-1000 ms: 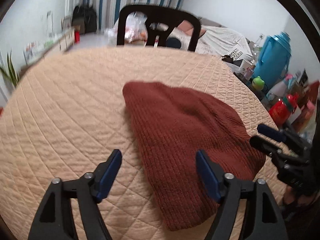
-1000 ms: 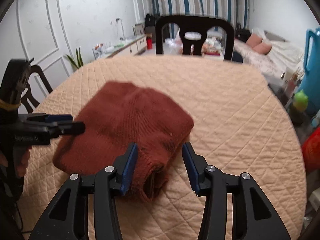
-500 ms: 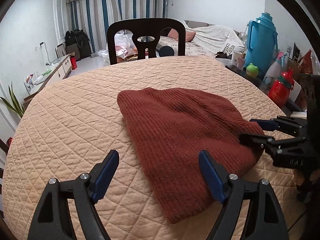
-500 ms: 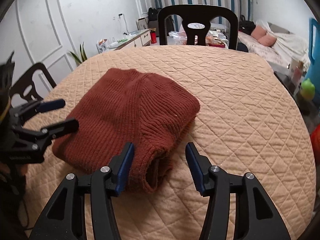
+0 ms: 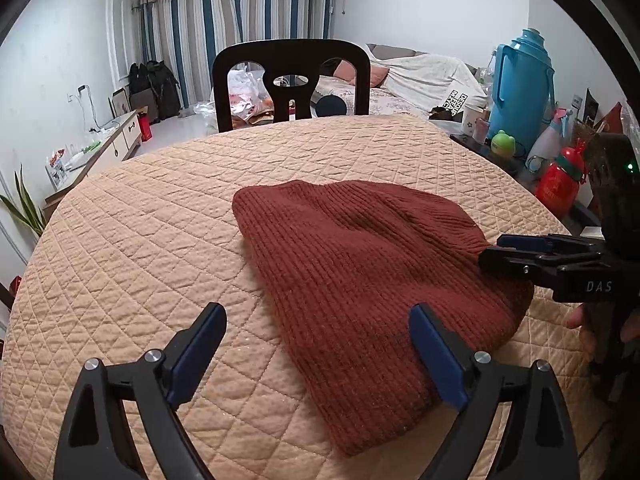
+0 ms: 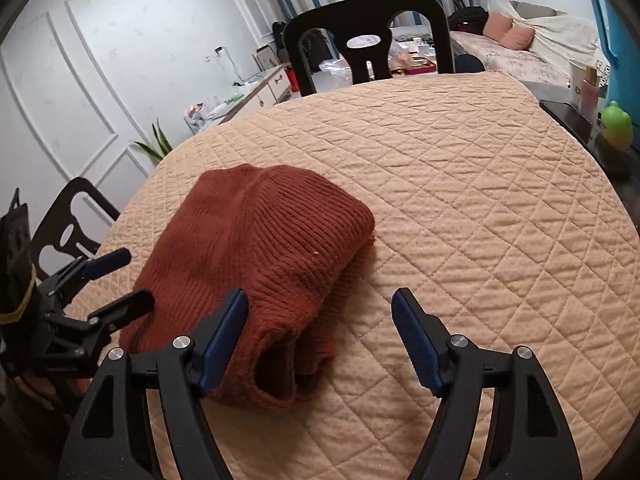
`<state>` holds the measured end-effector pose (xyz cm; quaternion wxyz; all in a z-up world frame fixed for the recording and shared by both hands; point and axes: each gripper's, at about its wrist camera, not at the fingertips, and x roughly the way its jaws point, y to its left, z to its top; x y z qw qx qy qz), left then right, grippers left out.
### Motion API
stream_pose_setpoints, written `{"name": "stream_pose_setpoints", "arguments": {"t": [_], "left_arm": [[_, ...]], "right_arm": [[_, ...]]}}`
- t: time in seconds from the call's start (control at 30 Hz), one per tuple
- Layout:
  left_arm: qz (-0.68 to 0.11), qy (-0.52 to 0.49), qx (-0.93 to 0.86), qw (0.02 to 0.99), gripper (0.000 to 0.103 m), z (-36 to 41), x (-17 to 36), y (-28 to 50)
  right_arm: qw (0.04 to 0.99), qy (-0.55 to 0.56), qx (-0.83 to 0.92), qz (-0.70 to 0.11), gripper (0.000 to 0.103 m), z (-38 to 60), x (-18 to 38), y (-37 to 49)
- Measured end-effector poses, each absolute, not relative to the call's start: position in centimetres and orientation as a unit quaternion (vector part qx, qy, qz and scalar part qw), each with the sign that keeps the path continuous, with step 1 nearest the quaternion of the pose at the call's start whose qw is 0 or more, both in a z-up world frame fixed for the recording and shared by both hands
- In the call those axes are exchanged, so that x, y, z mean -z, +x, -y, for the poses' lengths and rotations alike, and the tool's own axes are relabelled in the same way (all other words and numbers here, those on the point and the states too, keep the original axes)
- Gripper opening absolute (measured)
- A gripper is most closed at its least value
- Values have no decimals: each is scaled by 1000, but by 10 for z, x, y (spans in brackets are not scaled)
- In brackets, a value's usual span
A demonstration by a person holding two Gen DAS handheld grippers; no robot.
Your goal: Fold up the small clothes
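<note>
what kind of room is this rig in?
Most likely a lived-in home, a combined dining and sleeping room: a round table under a quilted cover with a dark dining chair, a bed with pillows, and striped curtains.

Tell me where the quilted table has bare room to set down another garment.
Bare quilt lies left of the rust knit garment, toward the chair, and right of it. Crowded: the side shelf with the blue thermos and bottles.

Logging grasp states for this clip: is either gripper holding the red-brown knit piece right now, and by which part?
Nothing is held. The left gripper and right gripper are both open, and the knit garment lies flat on the quilted table cover.
</note>
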<state>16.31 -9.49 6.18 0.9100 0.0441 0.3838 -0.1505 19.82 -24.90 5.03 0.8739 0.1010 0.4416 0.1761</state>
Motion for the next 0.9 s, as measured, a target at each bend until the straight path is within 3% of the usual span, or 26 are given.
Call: {"name": "stream_pose_setpoints", "arguments": {"t": [0.9], "left_arm": [[-468, -148, 232, 840, 97, 71, -36, 209]], "right_arm": [[803, 240, -248, -486, 75, 257, -25, 230]]}}
